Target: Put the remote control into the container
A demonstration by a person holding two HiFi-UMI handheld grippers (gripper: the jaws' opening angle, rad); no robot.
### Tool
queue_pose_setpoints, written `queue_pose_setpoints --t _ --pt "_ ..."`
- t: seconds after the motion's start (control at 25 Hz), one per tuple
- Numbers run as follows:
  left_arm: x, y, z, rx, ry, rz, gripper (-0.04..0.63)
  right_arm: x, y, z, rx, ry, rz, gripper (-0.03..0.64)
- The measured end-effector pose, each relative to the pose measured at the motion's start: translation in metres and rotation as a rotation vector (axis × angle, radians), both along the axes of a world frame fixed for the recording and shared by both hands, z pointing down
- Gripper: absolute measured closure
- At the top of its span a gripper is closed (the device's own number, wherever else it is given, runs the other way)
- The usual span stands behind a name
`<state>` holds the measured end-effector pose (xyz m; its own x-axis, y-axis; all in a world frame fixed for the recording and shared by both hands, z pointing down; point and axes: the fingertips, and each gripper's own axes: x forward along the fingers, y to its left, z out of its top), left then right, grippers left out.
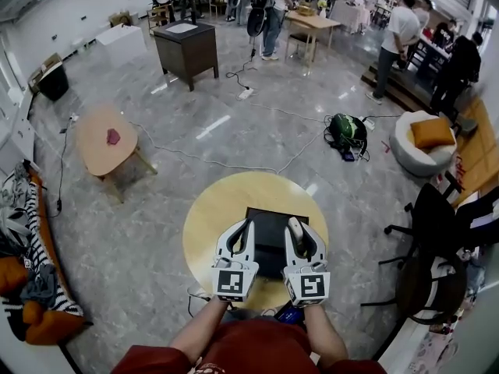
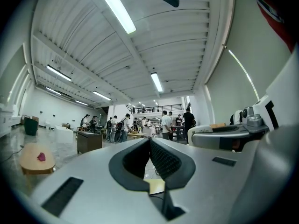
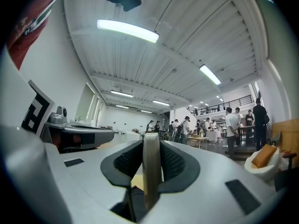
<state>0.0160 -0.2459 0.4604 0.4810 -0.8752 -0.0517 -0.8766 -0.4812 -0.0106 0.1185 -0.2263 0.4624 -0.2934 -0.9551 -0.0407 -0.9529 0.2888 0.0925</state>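
A slim pale remote control (image 3: pixel 151 171) stands edge-on between the black pads of my right gripper (image 3: pixel 152 143), which is shut on it. In the head view that right gripper (image 1: pixel 299 231) hovers over the right side of the black container (image 1: pixel 269 223) with the remote control (image 1: pixel 295 227) at its tips. The container sits in the middle of a round wooden table (image 1: pixel 210 209). My left gripper (image 1: pixel 240 231) hangs over the container's left side. In its own view the left gripper (image 2: pixel 150 143) is shut, pads together, with nothing between them.
A black office chair (image 1: pixel 433 232) stands right of the table. Cables and a green bag (image 1: pixel 347 131) lie on the floor beyond it. A small wooden table (image 1: pixel 105 140) is at the left, a sofa with clothes (image 1: pixel 27 279) at the far left. People stand in the distance.
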Motion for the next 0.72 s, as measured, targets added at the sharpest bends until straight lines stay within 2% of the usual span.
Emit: queue_pose_setpoints --t 0.16,0.4,0.72 --pt "-0.010 -0.002 0.002 -0.004 0.009 -0.016 0.580 -0.013 -0.004 0.014 -0.038 0.046 -0.033 0.501" --pt "-0.018 -0.005 0.010 -0.015 0.008 -0.036 0.580 -0.035 -0.013 0.052 -0.174 0.148 -0.141 0.502" --pt "-0.032 -0.006 0.017 -0.025 0.012 -0.064 0.580 -0.054 -0.021 0.102 -0.292 0.277 -0.211 0.502"
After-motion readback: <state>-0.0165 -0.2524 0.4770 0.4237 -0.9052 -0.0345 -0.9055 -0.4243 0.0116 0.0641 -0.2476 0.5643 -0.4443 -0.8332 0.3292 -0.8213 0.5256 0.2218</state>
